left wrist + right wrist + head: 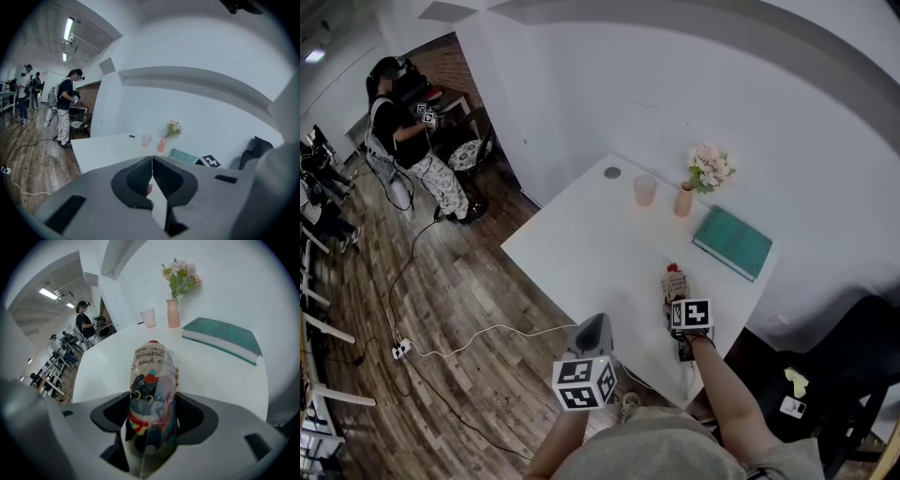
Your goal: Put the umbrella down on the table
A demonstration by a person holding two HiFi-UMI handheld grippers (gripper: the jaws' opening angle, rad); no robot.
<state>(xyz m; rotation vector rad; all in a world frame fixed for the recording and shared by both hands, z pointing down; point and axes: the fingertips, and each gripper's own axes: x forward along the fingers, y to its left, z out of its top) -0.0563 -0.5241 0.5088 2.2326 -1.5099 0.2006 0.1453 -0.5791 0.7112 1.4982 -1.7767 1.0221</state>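
Observation:
The folded umbrella (675,279), wrapped in a clear sleeve with a cartoon cat print and a red tip, lies lengthwise between the jaws of my right gripper (678,302) over the near right part of the white table (581,244). In the right gripper view the umbrella (152,394) fills the space between the jaws of that gripper (151,423), pointing at the vase; whether it touches the tabletop is unclear. My left gripper (594,325) hangs by the table's near edge. Seen in its own view, the left gripper (152,164) has its jaws together on nothing.
At the table's far side stand a pink cup (645,190), a pink vase with flowers (684,200) and a teal book (732,242). A small dark disc (612,172) lies near the far corner. A person (408,150) stands far left; a cable (469,337) runs across the wooden floor.

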